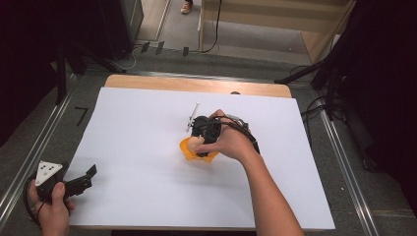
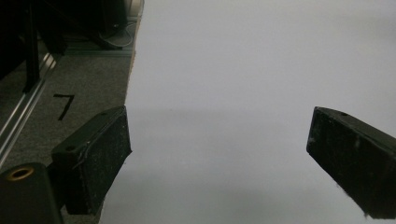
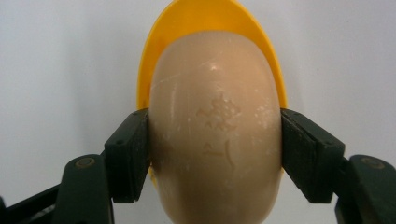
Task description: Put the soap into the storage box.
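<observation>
The right gripper (image 3: 215, 154) pinches a bar of soap (image 3: 215, 135) — a smooth, beige, egg-like oval with a waxy sheen, fine scratches and a faint stamped mark on its top face. Its two black fingers (image 3: 128, 156) press flat against the soap's long sides, their pads matte and slightly grainy. In the right gripper view the soap's long axis runs straight away from the camera, in line with the fingers, its far rounded end pointing up the picture. That far end sits over a yellow dish (image 3: 212, 23), a glossy plastic shell with a thin, curved rim that hugs the soap's outline on both sides. In the high view the soap (image 1: 195, 142) and dish (image 1: 187, 149) lie near the middle of the table (image 1: 147, 147), which is covered by a plain white sheet with a strip of light wood showing at its far edge. The left gripper (image 1: 86, 178) rests at the near left corner, well apart from the soap — its fingers (image 2: 95, 158) are spread wide over bare white sheet, holding nothing.
</observation>
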